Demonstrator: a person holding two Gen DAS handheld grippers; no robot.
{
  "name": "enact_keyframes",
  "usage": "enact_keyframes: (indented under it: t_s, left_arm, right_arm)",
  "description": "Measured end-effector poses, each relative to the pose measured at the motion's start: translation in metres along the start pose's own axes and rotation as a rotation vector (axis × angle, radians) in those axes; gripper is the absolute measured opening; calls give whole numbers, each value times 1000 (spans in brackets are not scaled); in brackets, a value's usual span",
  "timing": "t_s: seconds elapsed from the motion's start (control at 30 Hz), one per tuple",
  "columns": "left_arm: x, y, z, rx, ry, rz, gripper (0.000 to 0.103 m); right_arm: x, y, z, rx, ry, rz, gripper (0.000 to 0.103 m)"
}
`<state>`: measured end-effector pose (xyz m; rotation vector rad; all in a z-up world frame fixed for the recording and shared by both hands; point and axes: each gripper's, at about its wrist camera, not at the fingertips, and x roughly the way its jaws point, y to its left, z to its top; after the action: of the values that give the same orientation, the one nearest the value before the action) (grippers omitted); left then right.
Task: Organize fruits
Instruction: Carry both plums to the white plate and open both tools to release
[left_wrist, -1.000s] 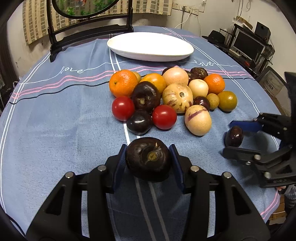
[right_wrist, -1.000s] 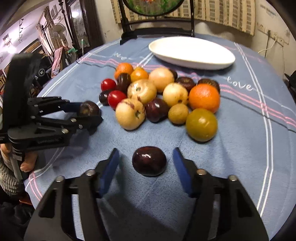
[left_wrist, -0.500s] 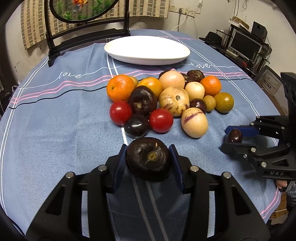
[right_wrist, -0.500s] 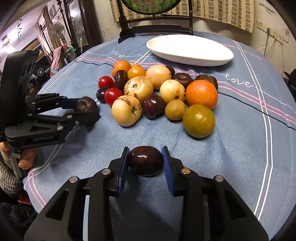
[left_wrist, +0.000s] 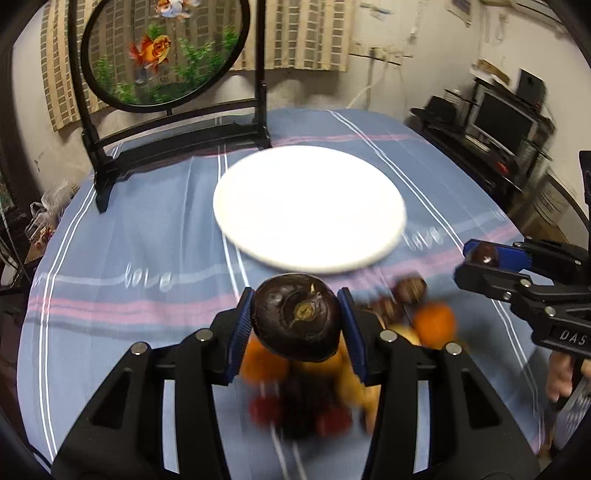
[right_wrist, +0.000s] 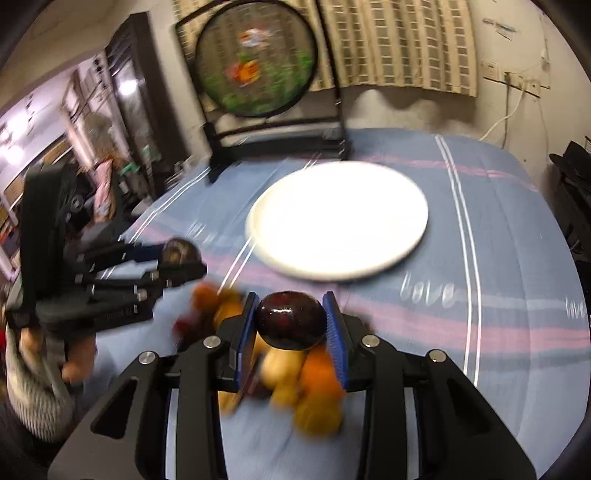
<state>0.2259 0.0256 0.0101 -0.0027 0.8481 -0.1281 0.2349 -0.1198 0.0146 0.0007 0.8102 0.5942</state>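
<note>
Two dark fruits are up off the desk (left_wrist: 110, 236), the larger (left_wrist: 296, 321) clamped in the left tool (left_wrist: 296, 325), the smaller (right_wrist: 291, 319) pinched in the right tool (right_wrist: 291, 325) (jaws just closed on it); lower both gently onto the empty white plate (left_wrist: 310, 206), apart.

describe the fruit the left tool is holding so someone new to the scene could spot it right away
Start at the big white plate in the middle of the blue striped tablecloth. Just in front of its near edge, the left tool grips a dark fruit between its blue pads, above the blurred fruit pile. It is nearly black with a tan stem scar, and larger than the dark fruit in the right tool.
</note>
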Motion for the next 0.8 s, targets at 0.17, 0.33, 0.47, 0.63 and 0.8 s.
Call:
enact_keyframes:
  t_s: [0.17,0.33,0.47,0.63,0.8]
  left_arm:
    - [61,15,33,-59,53,15,46]
    - [96,18,41,-48,87,33,47]
    - [106,19,43,-30,89,33,47]
    - [107,22,43,-41,85,27,52]
    - [79,28,46,-67,18,71,80]
  right_arm:
    - [68,-39,40,106,51,-17,36]
    - [104,-52,54,139,72,-32,37]
    - [111,-53,53,119,77,-87,69]
    - [103,-59,57,116,23,-110,69]
    - [81,-55,62,125,-16,-96,69]
